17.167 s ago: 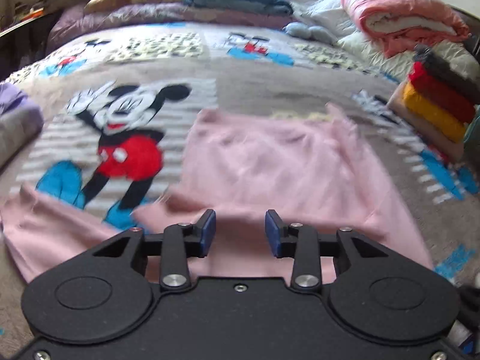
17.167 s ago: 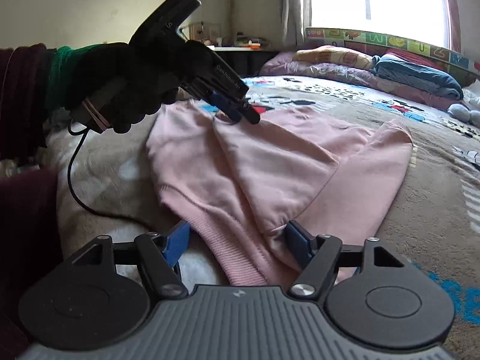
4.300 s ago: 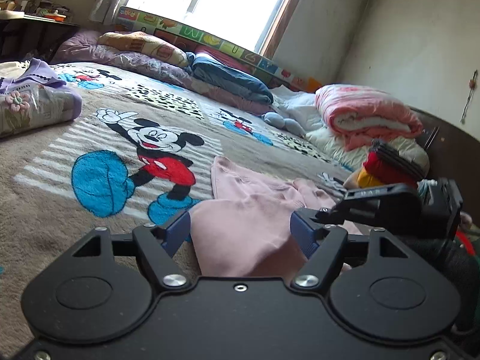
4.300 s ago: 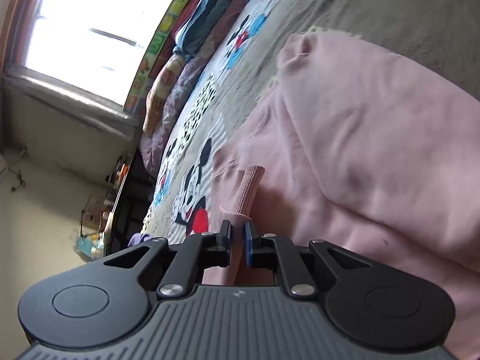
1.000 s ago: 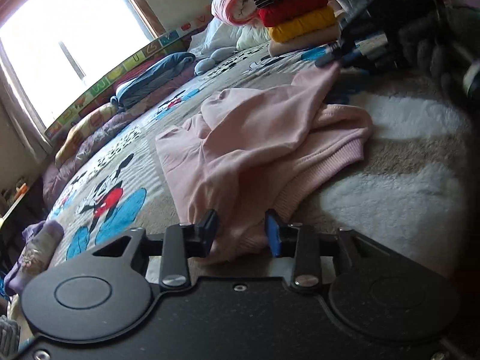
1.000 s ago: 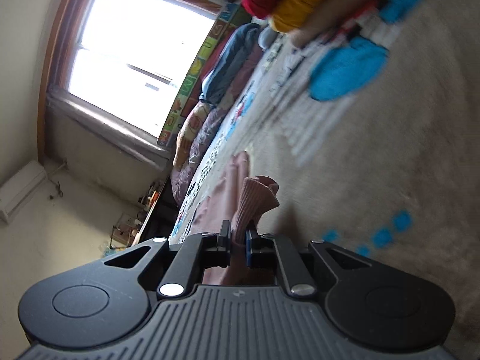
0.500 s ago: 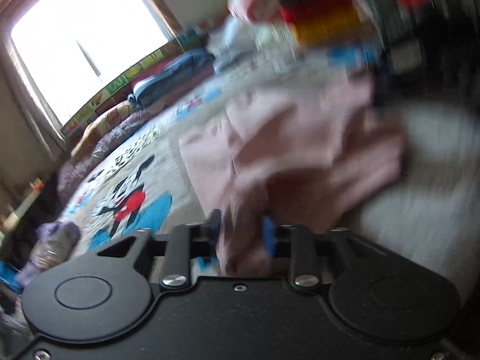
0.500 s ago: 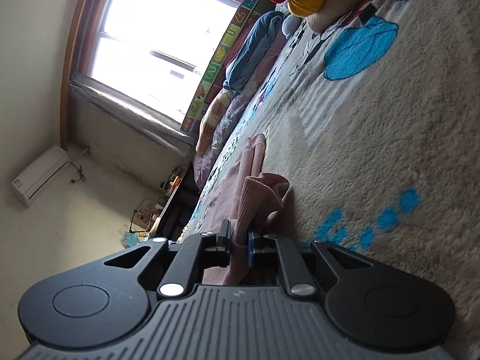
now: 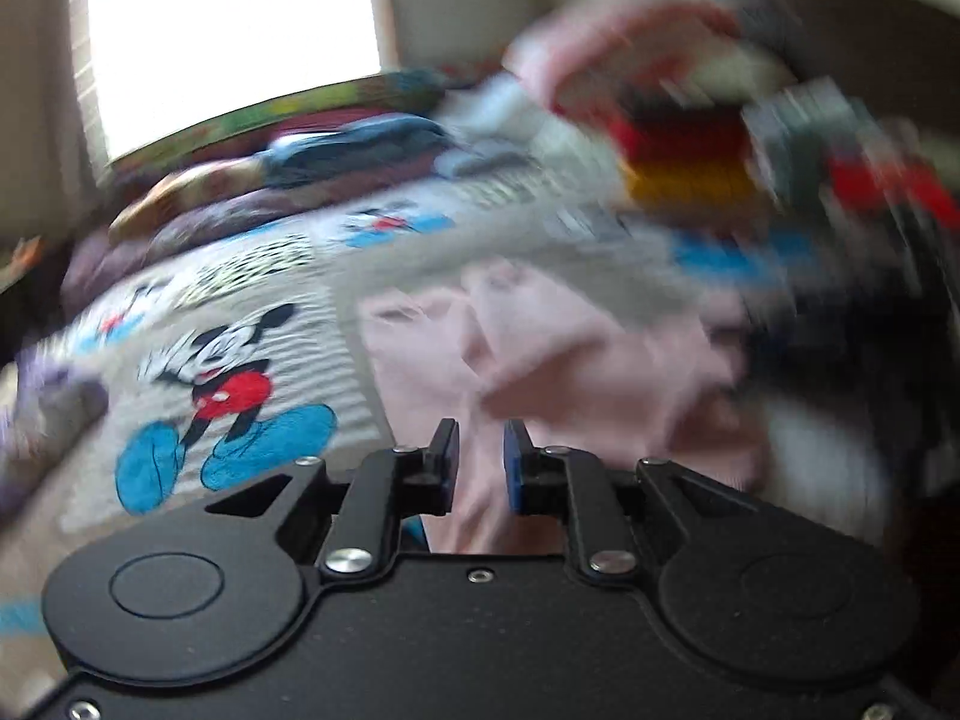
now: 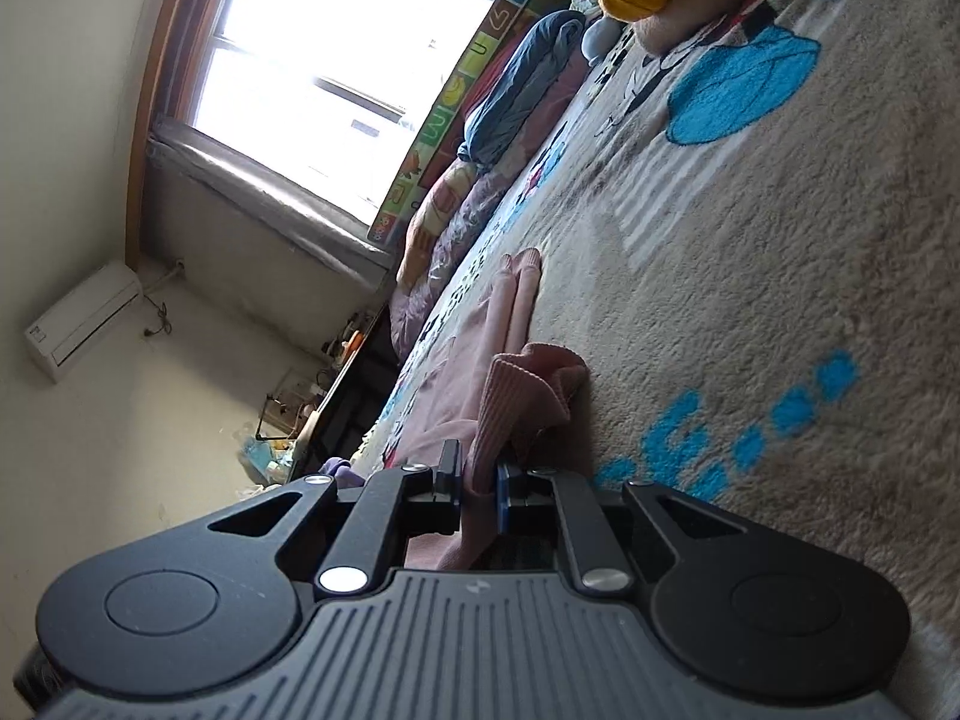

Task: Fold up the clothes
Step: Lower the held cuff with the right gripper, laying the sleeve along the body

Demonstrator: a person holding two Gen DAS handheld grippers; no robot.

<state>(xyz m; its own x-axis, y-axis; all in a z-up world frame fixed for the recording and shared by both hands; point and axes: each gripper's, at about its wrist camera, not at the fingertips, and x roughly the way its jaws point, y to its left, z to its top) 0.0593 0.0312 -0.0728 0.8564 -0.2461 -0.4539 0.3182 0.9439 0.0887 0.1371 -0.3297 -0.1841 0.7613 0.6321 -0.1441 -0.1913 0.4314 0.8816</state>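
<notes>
Between the right gripper's [image 10: 478,483] fingers sits a ribbed pink edge of the sweatshirt [image 10: 474,360], clamped tight; the pads close on bunched knit, which fans out just past the tips. Rest of the garment trails forward from the fingers, lying low on the bed [image 10: 750,312].

Left gripper [image 9: 480,459]: fingers narrowly parted, pink cloth showing in the gap and running back under the housing. View is motion-blurred; cannot tell whether the pads actually pinch the cloth or only straddle it.

From the left wrist view the sweatshirt [image 9: 570,360] lies rumpled ahead and to the right of the fingers, layers overlapping, not a flat rectangle. Mickey print on the blanket [image 9: 222,384] sits left of the fingers. Stack of folded clothes [image 9: 690,162] far ahead-right, blurred.

Judgement: holding the ribbed band makes sense, as it is the firmest edge and gives control of a whole side. A grip at each of two points would let the cloth be tensioned and laid over. Fold looks partway; shape is loose and uneven.
</notes>
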